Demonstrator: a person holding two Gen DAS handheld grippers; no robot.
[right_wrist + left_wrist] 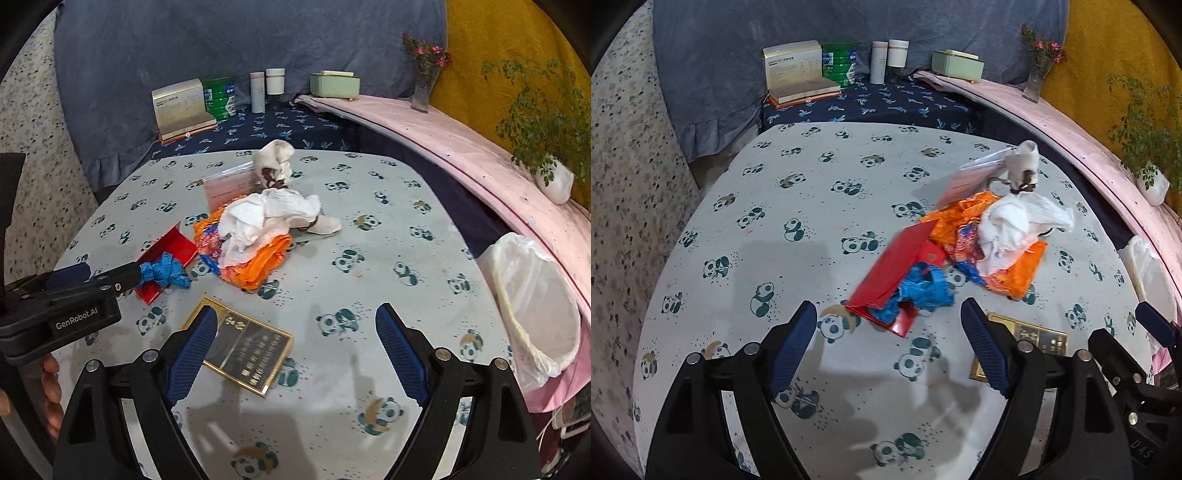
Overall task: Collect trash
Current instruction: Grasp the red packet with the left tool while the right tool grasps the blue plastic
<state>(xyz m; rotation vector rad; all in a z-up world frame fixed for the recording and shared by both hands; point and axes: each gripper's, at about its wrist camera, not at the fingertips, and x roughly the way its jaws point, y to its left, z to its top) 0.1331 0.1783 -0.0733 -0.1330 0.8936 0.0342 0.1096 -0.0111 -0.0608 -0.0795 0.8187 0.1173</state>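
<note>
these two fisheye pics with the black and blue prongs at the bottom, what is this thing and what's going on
Each prong pair is a hand-held claw; a person carries one in each hand, with a camera riding on each. One picture looks along the left claw, the other along the right claw. Both are open and hold nothing. On the panda tablecloth lies trash: a red card folder, blue crumpled plastic, an orange wrapper, white tissue and a black-and-gold box. A lined bin waits at the right edge.
</note>
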